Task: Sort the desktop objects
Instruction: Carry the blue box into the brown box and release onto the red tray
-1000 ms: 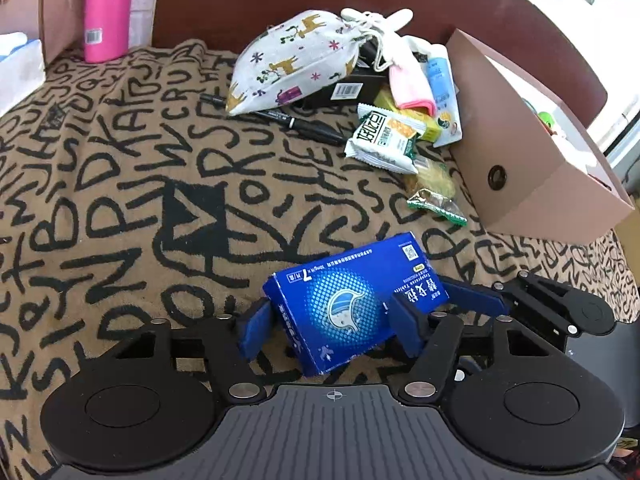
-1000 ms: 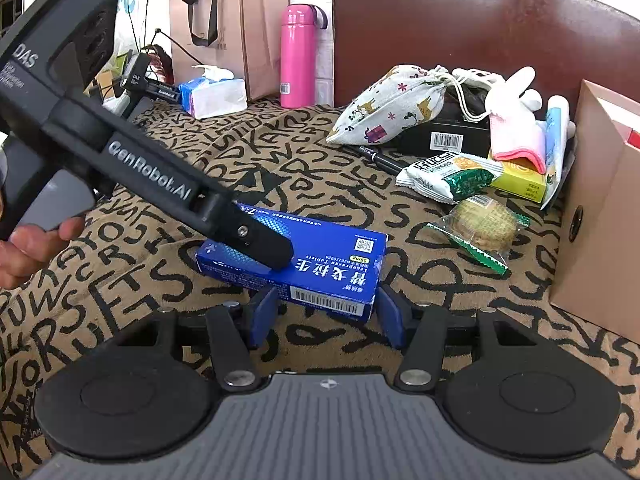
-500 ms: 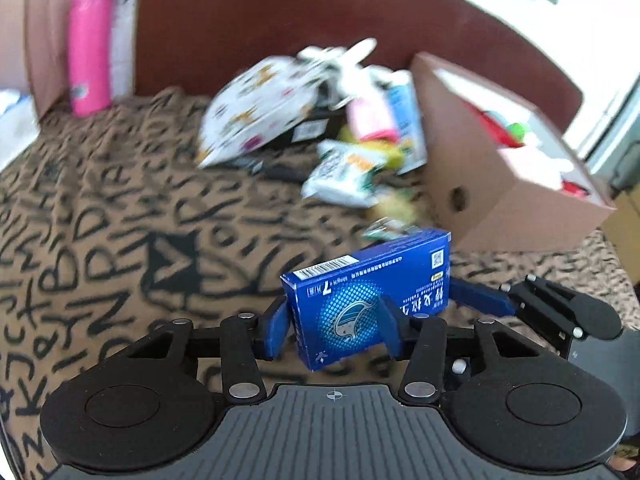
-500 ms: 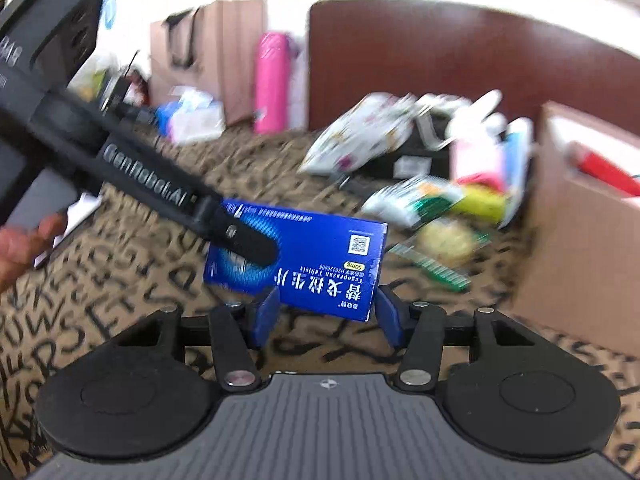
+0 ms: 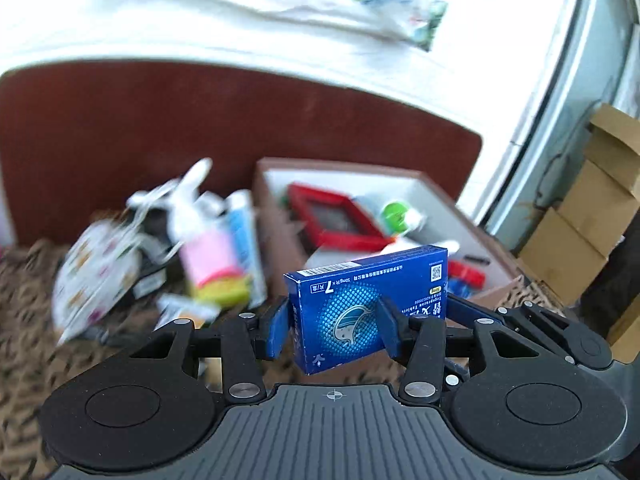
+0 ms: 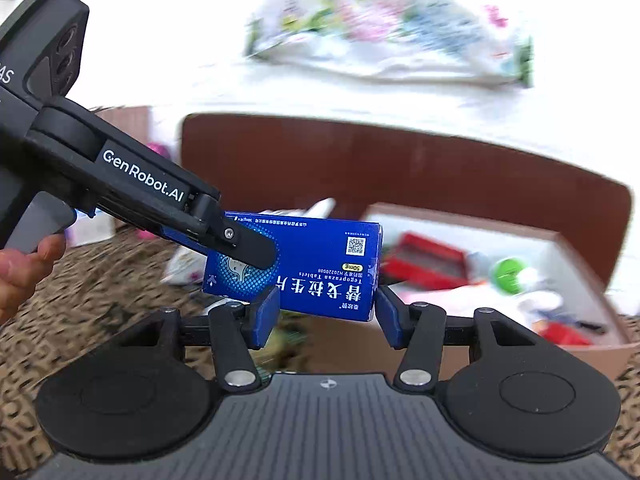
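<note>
1. While you hold it up off the patterned cloth, the flat blue cardboard tablet box (image 5: 366, 304) with white print and a barcode sits between both tools, in front of the open brown cardboard sorting box (image 5: 490, 294).
2. Your left gripper (image 5: 332, 326) is clamped on the box: its blue pads (image 5: 276, 326) press the two broad faces near one end, seen in the right wrist view as a black finger lying across the printed face (image 6: 248, 248).
3. Your right gripper (image 6: 326, 310) brackets the other end of the box, with a blue pad (image 6: 266, 310) against each side; its jaws look closed on the box, though contact on the right side is hard to confirm.
4. Your left hand (image 6: 20, 268) wraps the grey handle of the left tool.
5. Inside the sorting box you can make out a red-framed item (image 5: 334, 218) and a green-capped object (image 5: 396, 214), both blurred.
6. To the left of the sorting box lies a blurred heap: a white patterned drawstring pouch (image 5: 94, 272), a pink and white soft item (image 5: 208, 252) and a pale blue tube (image 5: 244, 236).
7. Behind everything stands a dark reddish-brown curved board (image 5: 200, 128).
</note>
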The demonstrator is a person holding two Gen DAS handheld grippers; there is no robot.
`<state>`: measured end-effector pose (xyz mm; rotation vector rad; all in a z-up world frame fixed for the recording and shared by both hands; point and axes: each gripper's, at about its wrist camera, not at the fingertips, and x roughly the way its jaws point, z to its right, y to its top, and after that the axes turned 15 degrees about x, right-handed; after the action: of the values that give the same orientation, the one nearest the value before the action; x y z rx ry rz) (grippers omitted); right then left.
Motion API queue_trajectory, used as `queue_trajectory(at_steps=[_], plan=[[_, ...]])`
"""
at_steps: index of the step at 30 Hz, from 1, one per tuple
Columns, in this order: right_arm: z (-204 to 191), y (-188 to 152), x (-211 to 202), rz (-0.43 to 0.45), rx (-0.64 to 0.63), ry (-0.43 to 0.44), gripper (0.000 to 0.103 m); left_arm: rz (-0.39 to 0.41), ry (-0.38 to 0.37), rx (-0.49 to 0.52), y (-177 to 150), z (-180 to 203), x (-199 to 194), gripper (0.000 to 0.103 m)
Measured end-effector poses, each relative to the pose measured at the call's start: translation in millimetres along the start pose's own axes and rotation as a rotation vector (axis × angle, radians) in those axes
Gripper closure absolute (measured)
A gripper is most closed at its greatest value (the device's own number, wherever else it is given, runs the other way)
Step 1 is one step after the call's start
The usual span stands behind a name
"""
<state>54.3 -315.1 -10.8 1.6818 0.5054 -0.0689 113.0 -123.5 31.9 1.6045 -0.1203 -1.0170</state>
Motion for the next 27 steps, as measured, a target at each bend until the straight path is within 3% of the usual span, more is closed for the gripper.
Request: queue_trajectory(at_steps=[9,17,18,19,22,23,25,27], plan=[[54,43,52,0.007,0.057,-0.085,0.045,0.005,-0.009,-0.009,66,-1,80,0.054],[78,54,110,-0.049,0.101,-0.113,0.045,-0.030,0.000,-0.053,89,-28,141,0.054],[81,54,118,-0.054,0.111,-0.121,0.044,-0.028,-0.001,-0.055,89,-29,146,0.052],[84,54,125,-0.060,0.118,-0.128,0.040,-0.023,-0.002,-0.057,90,-31,152,0.042],[86,51,135,-0.083,0.128,-0.152,0.029,-0.026,-0.020,-0.067,85,-36,161,0.002],[85,49,132,-0.075,0.125,-0.151,0.026,-0.010,-0.026,-0.075,80,-38,159,0.000],[82,43,126,-0.056,0.118,-0.148,0.009,0.020,-0.015,-0.086,73,-39,151,0.000],[77,38,121,-0.047,0.113,-0.160,0.003,0.008,-0.008,-0.100,66,-40,146,0.000]])
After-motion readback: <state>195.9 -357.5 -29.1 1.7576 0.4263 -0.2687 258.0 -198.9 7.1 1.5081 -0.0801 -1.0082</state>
